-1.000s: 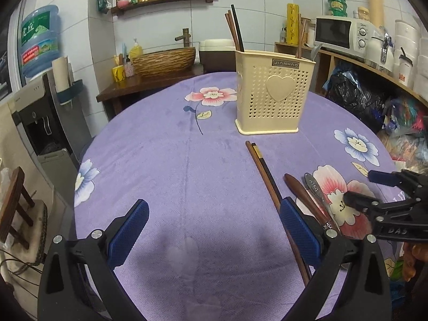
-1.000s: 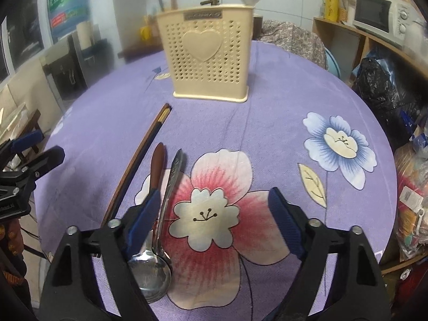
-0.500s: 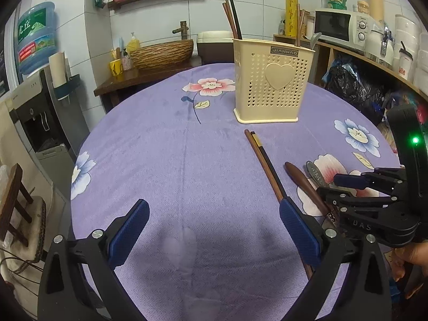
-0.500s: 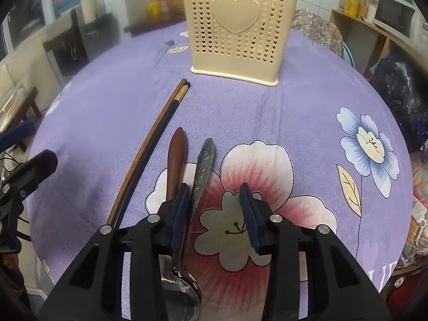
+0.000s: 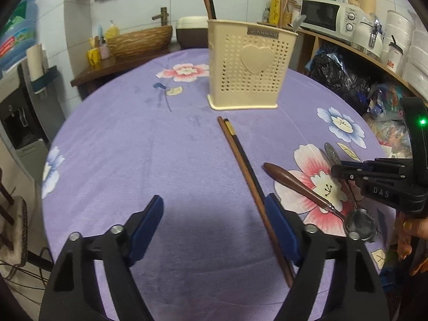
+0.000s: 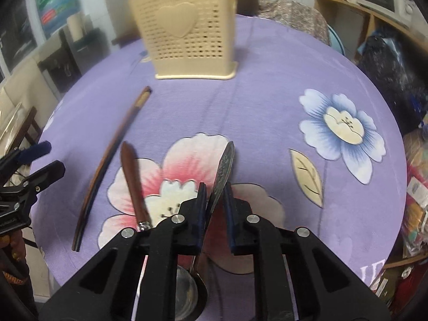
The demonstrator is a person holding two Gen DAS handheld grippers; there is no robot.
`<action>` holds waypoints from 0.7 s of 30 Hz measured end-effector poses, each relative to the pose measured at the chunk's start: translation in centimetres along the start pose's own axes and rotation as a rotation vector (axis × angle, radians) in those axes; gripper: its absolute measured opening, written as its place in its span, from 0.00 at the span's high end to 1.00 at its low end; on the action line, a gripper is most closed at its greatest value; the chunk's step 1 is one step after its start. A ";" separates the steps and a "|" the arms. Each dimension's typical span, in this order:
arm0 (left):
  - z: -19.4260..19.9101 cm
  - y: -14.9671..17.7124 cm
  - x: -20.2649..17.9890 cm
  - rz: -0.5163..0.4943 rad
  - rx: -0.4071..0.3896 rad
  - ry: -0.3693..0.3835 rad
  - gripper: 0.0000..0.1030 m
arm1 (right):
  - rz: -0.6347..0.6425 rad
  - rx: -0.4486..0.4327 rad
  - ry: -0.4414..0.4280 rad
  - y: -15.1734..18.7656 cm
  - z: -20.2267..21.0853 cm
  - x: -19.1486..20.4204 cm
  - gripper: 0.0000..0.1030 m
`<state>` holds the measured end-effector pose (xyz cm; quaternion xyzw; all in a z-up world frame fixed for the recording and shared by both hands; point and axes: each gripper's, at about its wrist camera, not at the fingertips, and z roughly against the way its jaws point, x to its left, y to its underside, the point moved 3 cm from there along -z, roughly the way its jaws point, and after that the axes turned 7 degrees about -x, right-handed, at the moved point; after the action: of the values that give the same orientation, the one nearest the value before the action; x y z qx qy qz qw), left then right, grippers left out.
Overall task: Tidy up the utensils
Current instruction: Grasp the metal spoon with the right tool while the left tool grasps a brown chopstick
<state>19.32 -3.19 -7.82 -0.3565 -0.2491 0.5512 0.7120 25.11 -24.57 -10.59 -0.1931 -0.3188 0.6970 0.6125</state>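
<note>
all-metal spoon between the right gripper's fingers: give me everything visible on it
The all-metal spoon looks like dull grey steel, with an embossed pattern on its flat, widening handle and a rounded handle tip. It is lifted at an angle, handle pointing toward the cream utensil holder, bowl down near the camera and largely hidden. The right gripper has just been closing, and its blue fingers pinch the handle near mid-length. Its bowl sits beside the wooden-handled spoon, which lies on the purple floral tablecloth; contact between the bowls is unclear.

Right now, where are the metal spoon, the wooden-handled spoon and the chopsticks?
metal spoon (image 6: 224, 169), right wrist view, on its embossed handle.
wooden-handled spoon (image 5: 290, 178), left wrist view, on the brown handle.
chopsticks (image 5: 244, 163), left wrist view, mid-length of the pair.
</note>
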 end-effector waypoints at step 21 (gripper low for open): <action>-3.7 0.1 -2.4 -0.010 0.101 0.031 0.64 | -0.013 -0.003 0.012 0.1 -0.1 -0.7 0.89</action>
<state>21.39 -6.32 -10.16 -0.3273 -0.2114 0.5540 0.7357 25.20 -25.20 -10.81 -0.1958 -0.3174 0.6914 0.6188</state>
